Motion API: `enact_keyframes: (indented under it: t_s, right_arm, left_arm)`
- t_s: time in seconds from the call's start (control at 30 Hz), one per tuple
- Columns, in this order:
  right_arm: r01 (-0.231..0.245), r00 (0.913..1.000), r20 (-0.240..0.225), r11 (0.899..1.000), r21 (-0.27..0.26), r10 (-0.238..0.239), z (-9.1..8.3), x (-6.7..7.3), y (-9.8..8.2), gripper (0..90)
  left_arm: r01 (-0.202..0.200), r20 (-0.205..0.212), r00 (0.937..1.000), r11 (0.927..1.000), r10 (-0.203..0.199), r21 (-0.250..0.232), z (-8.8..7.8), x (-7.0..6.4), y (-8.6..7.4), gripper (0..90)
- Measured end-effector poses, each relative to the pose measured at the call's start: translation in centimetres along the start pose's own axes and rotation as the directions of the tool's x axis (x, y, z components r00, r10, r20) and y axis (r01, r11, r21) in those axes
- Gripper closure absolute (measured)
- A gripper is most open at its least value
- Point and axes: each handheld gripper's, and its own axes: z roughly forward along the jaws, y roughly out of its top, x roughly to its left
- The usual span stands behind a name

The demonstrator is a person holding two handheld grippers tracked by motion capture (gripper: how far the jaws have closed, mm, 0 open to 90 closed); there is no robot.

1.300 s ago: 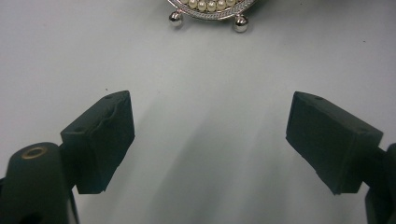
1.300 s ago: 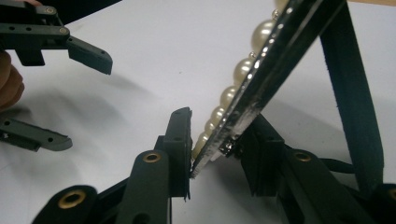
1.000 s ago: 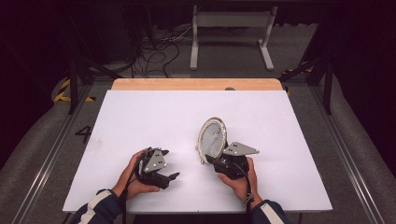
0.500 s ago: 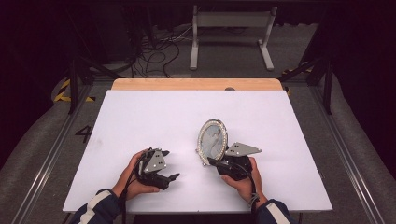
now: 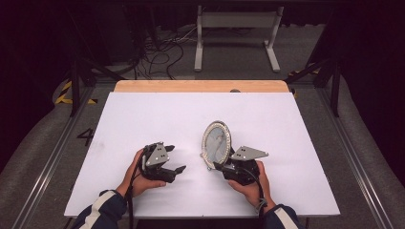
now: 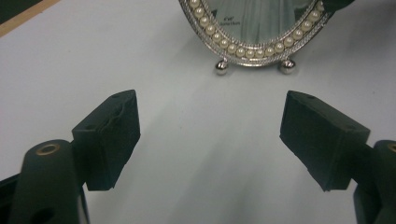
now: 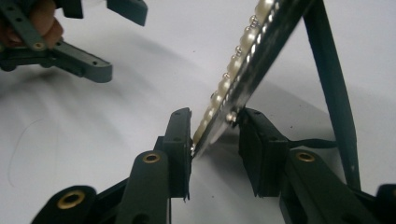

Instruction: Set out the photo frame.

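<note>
— High view first: what was at the left?
— A dark "4" (image 5: 86,137) was marked on the floor beside the worktop (image 5: 143,114). On the worktop's near part, the left gripper (image 5: 177,169) pointed right, jaws wide apart with nothing between them.
— And the frame?
— The oval pearl-rimmed picture frame (image 5: 216,143) stood upright right of centre on its small ball feet. Small print on its insert was too blurred to read.
— The right gripper?
— The right gripper (image 7: 215,140) had the frame's lower edge between its jaws, which had just been opening; one pad touched the rim, the other stood just clear.
— Room to move?
— Bare white worktop lay all around, edges well apart from the frame.
</note>
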Motion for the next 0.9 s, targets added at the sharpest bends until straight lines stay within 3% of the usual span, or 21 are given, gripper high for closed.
enact_keyframes:
  t_s: [0.37, 0.5, 0.67, 0.83, 0.9]
  right_arm:
    - [0.012, 0.9986, 0.052, 0.999, -0.047, -0.009, -1.3, 0.9, -0.3, 72.1]
    - [0.022, 0.9979, 0.062, 0.998, -0.065, -0.018, -1.7, 1.0, -0.4, 71.5]
    - [0.023, 0.9974, 0.07, 0.997, -0.078, -0.017, -2.3, 1.1, -0.4, 71.9]
    - [0.023, 0.9977, 0.065, 0.996, -0.083, -0.018, -2.4, 0.9, -0.4, 72.0]
    - [0.025, 0.9976, 0.067, 0.996, -0.081, -0.02, -2.3, 1.0, -0.4, 72.1]
  left_arm:
    - [0.047, 0.087, 0.9953, 0.9981, -0.044, -0.04, 2.5, 1.3, 1.8, 24.2]
    - [0.079, 0.137, 0.988, 0.9958, -0.072, -0.045, 4.2, 1.9, 2.5, 24.6]
    - [0.071, 0.189, 0.9798, 0.9971, -0.064, -0.028, 5.9, 1.9, 3.1, 22.1]
    - [0.108, 0.206, 0.9734, 0.9939, -0.101, -0.021, 6.8, 2.1, 3.6, 19.5]
    - [0.103, 0.206, 0.9739, 0.9944, -0.096, -0.024, 7.0, 2.2, 3.6, 19.2]
